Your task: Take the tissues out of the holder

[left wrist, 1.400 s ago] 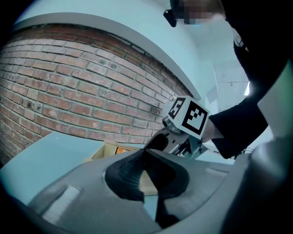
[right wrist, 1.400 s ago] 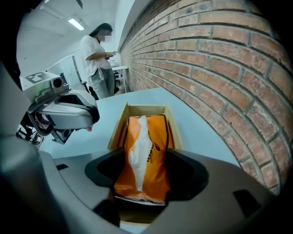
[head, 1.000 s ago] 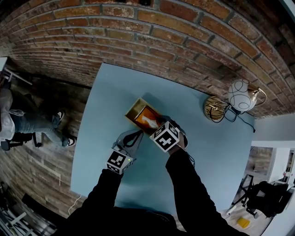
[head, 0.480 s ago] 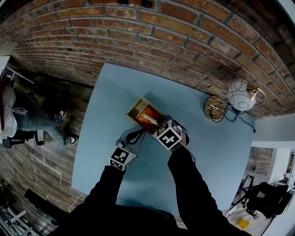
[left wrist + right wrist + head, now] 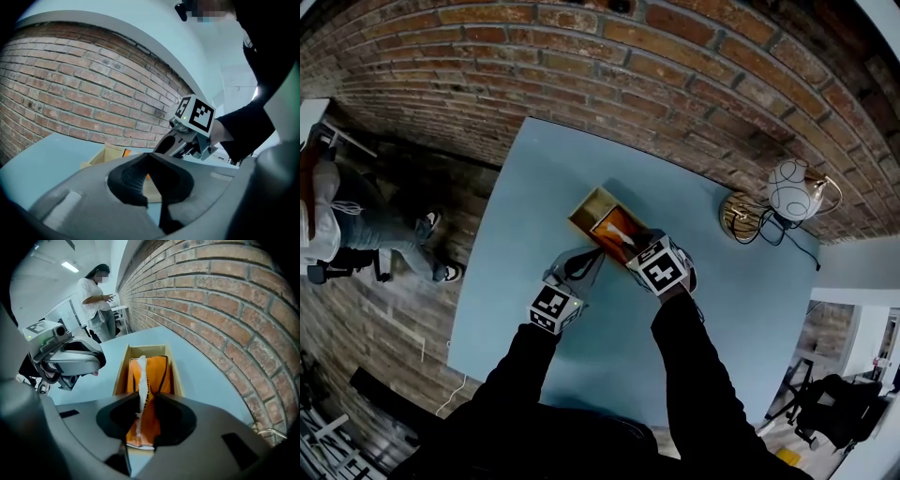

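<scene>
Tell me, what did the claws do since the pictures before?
The right claw has just been closing around the white tissue that sticks up from the wooden holder. The tissue is between its jaws, but a little gap still shows beside it. The left claw stayed shut next to the holder, and the holder stayed where it was on the blue table.

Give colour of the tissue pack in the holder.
Orange; tissue pack shows best in the right gripper view.

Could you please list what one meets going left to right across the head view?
Seated person in jeans, left gripper with marker cube, right gripper whose jaws have just been closing around a white tissue, brass-based lamp with white globe.
</scene>
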Demonstrator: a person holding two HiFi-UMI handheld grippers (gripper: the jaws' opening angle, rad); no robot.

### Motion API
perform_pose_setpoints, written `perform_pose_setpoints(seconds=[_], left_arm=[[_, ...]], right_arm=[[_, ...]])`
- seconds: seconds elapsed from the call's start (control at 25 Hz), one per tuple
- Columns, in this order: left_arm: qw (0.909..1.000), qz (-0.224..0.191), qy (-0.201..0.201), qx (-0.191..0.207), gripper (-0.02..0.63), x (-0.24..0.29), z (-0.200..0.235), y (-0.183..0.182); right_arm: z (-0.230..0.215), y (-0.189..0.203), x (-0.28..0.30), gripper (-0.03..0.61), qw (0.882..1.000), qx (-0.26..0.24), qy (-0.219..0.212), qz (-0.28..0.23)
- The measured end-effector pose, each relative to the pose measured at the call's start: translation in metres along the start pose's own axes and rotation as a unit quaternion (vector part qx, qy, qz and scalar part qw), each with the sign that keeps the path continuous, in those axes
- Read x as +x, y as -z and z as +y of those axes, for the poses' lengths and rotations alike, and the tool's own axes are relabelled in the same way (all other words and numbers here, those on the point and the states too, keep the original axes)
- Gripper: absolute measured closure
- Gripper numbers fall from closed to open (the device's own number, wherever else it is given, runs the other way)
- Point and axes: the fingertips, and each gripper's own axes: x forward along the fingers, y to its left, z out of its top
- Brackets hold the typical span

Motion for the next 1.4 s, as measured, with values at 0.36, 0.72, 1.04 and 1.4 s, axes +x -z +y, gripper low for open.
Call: perform_pose_setpoints(seconds=[0.36,0.72,1.04,1.4], left_arm=[[0.9999,-0.011,0.003,0.011,0.604,-0.008,-0.009,-0.016],[0.9996,-0.019,-0.007,0.018,0.604,-0.035,-0.015,-0.033],[0.9995,-0.023,-0.006,0.021,0.604,-0.056,-0.022,-0.045],[0.9988,-0.037,0.004,0.031,0.604,-0.074,-0.036,-0.066]], right_arm=[[0.005,-0.012,-0.027,0.471,1.000,-0.012,0.020,-0.010],[0.012,-0.023,-0.055,0.471,0.999,-0.022,0.040,-0.012],[0.022,-0.032,-0.082,0.471,0.998,-0.026,0.051,-0.017],[0.043,-0.034,-0.110,0.471,0.998,-0.021,0.051,-0.013]])
